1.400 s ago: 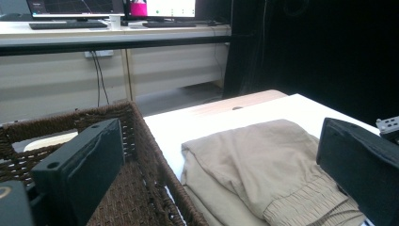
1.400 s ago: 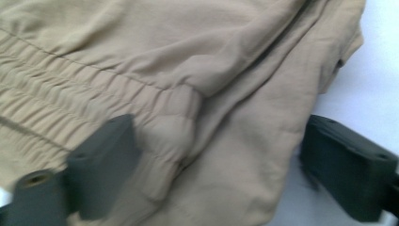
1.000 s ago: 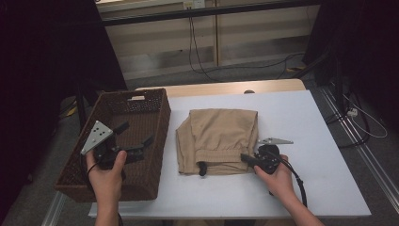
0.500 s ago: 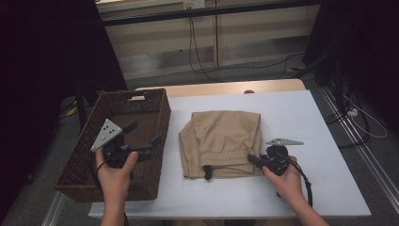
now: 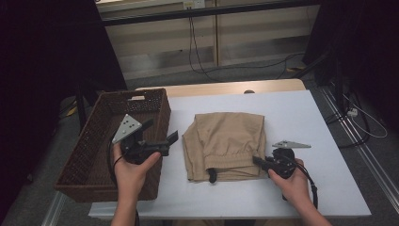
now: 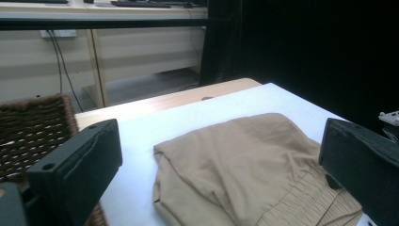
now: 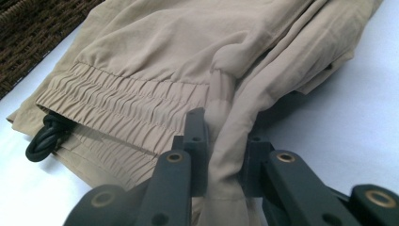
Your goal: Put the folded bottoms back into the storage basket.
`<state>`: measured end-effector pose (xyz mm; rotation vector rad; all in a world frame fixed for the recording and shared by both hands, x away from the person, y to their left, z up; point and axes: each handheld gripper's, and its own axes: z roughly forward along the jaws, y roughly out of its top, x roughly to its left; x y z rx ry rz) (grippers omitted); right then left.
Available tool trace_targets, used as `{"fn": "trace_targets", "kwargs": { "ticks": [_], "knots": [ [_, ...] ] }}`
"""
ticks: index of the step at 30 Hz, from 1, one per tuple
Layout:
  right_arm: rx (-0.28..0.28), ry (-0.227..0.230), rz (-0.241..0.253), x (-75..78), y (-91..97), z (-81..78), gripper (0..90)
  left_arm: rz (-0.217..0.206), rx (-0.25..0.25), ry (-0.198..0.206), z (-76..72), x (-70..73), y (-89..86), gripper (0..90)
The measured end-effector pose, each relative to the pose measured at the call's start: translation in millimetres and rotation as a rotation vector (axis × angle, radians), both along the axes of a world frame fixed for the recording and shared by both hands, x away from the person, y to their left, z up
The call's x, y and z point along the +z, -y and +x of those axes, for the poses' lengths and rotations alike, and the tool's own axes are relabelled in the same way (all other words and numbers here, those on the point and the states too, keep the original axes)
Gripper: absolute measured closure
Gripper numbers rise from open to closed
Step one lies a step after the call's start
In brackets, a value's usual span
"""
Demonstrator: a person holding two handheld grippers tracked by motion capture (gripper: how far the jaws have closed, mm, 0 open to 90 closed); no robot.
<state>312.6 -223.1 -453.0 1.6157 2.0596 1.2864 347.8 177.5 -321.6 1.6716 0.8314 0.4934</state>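
A folded tan garment with an elastic waistband lies in the middle of the white table. My right gripper is at the garment's near right corner. In the right gripper view it is shut on a fold of the tan fabric. A black drawstring end pokes out of the waistband. My left gripper hovers open above the right rim of the wicker basket, pointing at the garment. Nothing is between its wide-apart jaws.
The brown wicker basket stands at the table's left side, with nothing visible inside it. A wooden strip runs along the table's far edge. Cables lie on the floor beyond, and dark curtains hang at both sides.
My left gripper has moved right from over the basket's middle to its right rim, nearer the garment. My right gripper has shifted slightly right, still on the fabric.
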Motion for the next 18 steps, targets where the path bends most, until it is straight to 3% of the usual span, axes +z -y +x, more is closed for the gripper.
{"fn": "trace_targets", "kwargs": {
  "ticks": [9, 18],
  "knots": [
    [0.007, 0.016, -0.019, 0.1, 2.1, -1.5, 77.7, 0.037, -0.025, -0.038, 17.5, -9.3, 29.7, 0.0],
    [0.014, 0.025, -0.035, 0.7, 1.8, -1.8, 77.6, 0.056, -0.019, -0.084, 38.1, -28.9, 49.5, 0.0]
  ]
}}
